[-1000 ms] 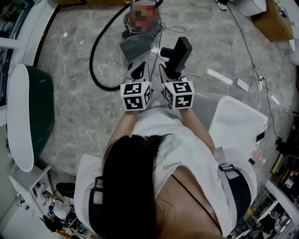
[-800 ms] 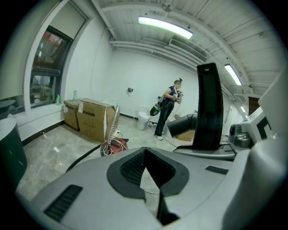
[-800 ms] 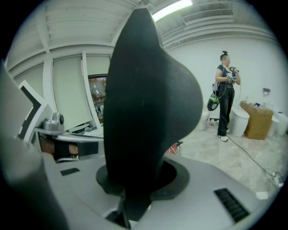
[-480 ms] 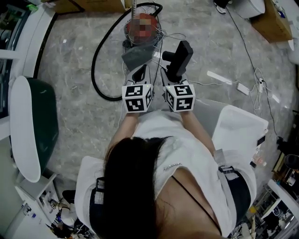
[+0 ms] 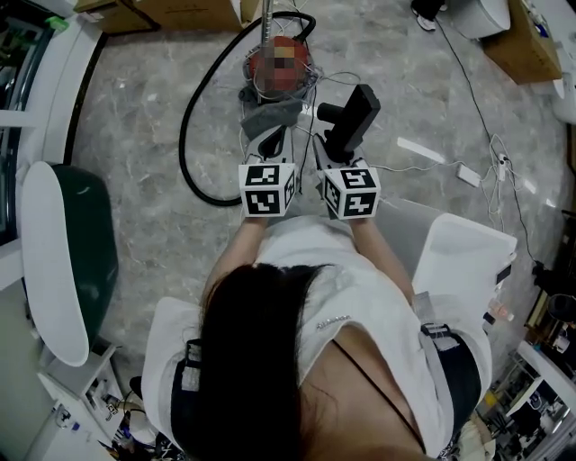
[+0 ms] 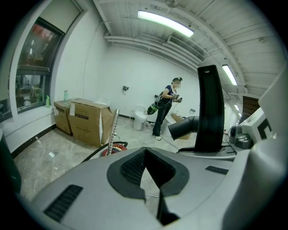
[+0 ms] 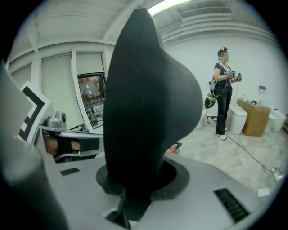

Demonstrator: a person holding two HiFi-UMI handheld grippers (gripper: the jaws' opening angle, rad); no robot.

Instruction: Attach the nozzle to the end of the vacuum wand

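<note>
— So, which way is the nozzle (image 5: 353, 112) pointing?
— Its long, flat, black plastic body is rising away from the person, with its round socket jutting left. The right gripper (image 5: 331, 149) is pinching its base. The left gripper (image 5: 266, 142) is pressing its jaws together, empty. The shiny metal wand (image 5: 266, 27) is standing ahead.

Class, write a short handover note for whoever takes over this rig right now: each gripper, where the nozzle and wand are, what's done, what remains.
Left gripper: shut, empty.
Right gripper: shut on the black nozzle, held upright.
Wand: stands upright by the red vacuum canister on the floor ahead, apart from the nozzle.
Done: nozzle picked up.
Left to do: bring the nozzle to the wand's end and push it on; the empty gripper could probably steady the wand.
</note>
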